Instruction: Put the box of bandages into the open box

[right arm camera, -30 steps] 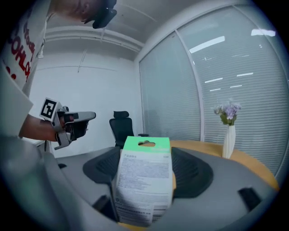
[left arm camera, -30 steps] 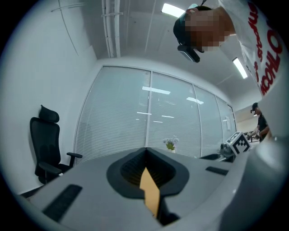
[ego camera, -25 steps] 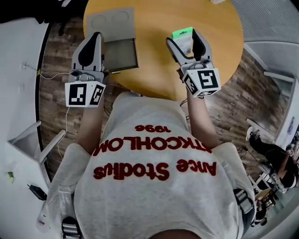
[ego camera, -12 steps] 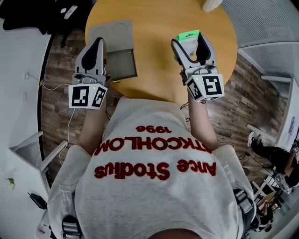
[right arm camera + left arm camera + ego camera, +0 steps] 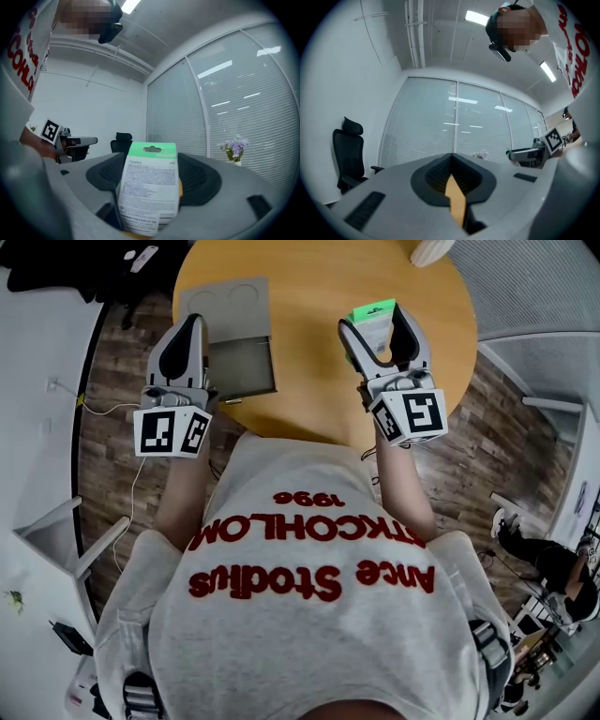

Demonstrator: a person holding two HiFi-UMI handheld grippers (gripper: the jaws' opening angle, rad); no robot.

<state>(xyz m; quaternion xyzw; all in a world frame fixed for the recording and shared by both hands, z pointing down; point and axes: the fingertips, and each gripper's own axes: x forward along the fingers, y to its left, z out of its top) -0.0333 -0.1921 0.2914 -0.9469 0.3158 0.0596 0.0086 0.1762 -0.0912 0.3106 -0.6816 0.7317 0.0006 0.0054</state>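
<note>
As right tool [image 5: 377, 324] grips bandages [image 5: 372, 312], open box [image 5: 242, 357] (at edge) lies apart.

Bright, even light from ceiling strips [image 5: 477, 18], glaring on the far blinds [image 5: 454, 124]. Gripper views bulge, corners dark; left gripper [image 5: 452, 161] soft up close, bandage box [image 5: 150, 192] print legible. Soft table [image 5: 319, 352] shadows.

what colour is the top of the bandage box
Bright green, over a white printed panel. The box of bandages shows best in the right gripper view.
</note>
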